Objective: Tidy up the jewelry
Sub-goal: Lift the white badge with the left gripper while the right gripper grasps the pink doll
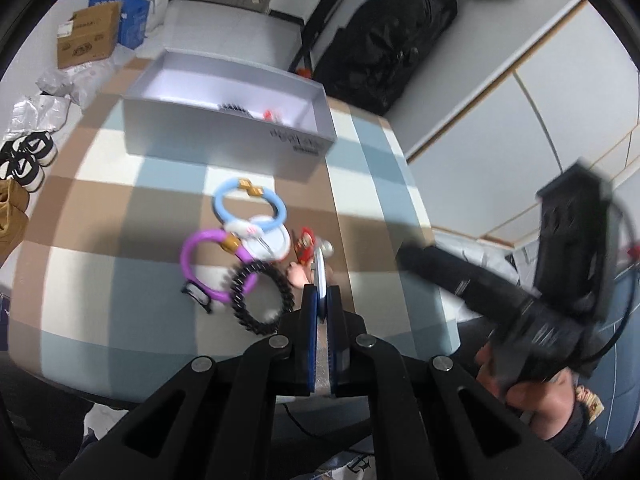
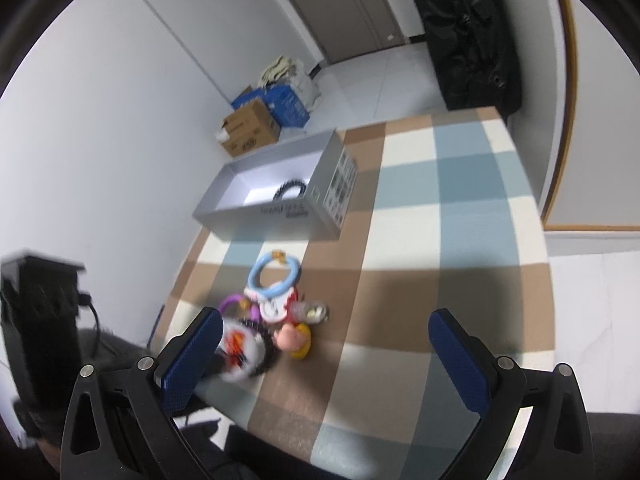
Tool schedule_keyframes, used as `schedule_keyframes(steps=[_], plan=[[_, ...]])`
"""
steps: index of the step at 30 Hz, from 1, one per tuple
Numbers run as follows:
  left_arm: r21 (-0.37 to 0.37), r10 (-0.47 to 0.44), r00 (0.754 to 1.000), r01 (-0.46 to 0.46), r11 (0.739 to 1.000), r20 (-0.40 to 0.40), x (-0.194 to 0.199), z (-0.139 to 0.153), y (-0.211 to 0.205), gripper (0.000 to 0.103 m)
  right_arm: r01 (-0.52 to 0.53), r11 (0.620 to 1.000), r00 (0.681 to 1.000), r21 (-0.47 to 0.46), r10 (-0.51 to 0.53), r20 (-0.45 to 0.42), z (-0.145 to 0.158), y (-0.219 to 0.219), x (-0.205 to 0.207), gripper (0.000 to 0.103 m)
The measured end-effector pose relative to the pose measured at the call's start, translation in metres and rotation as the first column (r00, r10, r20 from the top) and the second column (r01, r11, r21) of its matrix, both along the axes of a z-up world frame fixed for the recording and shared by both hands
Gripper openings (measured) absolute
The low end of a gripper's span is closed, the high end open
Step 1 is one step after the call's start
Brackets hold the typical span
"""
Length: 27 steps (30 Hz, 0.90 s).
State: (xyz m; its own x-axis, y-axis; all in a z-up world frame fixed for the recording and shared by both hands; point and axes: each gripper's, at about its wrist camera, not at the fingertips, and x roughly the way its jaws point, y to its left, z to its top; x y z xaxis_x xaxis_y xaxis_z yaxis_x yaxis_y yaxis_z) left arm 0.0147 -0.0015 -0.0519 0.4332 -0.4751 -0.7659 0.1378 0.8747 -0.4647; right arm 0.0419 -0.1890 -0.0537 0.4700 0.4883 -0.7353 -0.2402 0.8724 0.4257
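The counter (image 1: 132, 240) wears a smooth cloth checked in tan, cream and pale blue. At its far side sits a grey rectangular cardboard box (image 1: 224, 136), open-topped, with a black spiky ring (image 2: 290, 190) inside. Near the front edge lie a light blue bracelet (image 1: 249, 204), a purple bracelet (image 1: 208, 264) and a black beaded bracelet (image 1: 262, 298), overlapping. The left claw (image 1: 320, 296) is pressed together, pinching a thin silvery piece (image 1: 319, 268). The right claw (image 2: 326, 344) stands spread wide, holding nothing.
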Motion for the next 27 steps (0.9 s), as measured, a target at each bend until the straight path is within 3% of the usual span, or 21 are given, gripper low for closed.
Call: schedule_keyframes(steps=[2, 9, 12, 14, 18, 20, 21, 27], plan=[[0.007, 0.018, 1.0, -0.018, 1.0, 0.024, 0.0, 0.005, 0.005, 0.0, -0.03, 0.999, 0.999, -0.014, 0.03, -0.02, -0.006, 0.007, -0.002, 0.102], [0.024, 0.05, 0.996, -0.052, 0.998, 0.074, 0.001, 0.011, 0.015, 0.0, -0.116, 0.992, 0.99, -0.041, 0.113, -0.082, -0.026, 0.032, -0.002, 0.073], [0.025, 0.053, 0.995, -0.055, 0.998, 0.083, 0.001, 0.012, 0.017, 0.0, -0.135, 0.989, 0.987, -0.063, 0.129, -0.093, -0.032, 0.041, 0.0, 0.068], [0.026, 0.051, 0.995, -0.054, 0.998, 0.086, 0.002, 0.013, 0.018, 0.0, -0.143, 0.988, 0.986, -0.066, 0.136, -0.1, -0.035, 0.046, 0.002, 0.057], [0.047, 0.045, 0.994, -0.05, 0.998, 0.096, 0.002, 0.014, 0.02, 0.0, -0.147, 0.986, 0.985, -0.08, 0.139, -0.104, -0.039, 0.054, 0.006, 0.049], [0.064, 0.043, 0.994, -0.049, 0.997, 0.105, 0.002, 0.015, 0.02, 0.0, -0.158, 0.984, 0.983, -0.087, 0.149, -0.109, -0.039, 0.059, 0.007, 0.029], [0.076, 0.041, 0.993, -0.049, 0.996, 0.112, 0.002, 0.016, 0.02, 0.0, -0.161, 0.982, 0.982, -0.096, 0.15, -0.116, -0.041, 0.061, 0.008, 0.025], [0.102, 0.031, 0.988, -0.047, 0.994, 0.149, -0.002, 0.021, 0.02, 0.0, -0.153, 0.981, 0.985, -0.118, 0.142, -0.097, -0.037, 0.061, 0.007, 0.023]])
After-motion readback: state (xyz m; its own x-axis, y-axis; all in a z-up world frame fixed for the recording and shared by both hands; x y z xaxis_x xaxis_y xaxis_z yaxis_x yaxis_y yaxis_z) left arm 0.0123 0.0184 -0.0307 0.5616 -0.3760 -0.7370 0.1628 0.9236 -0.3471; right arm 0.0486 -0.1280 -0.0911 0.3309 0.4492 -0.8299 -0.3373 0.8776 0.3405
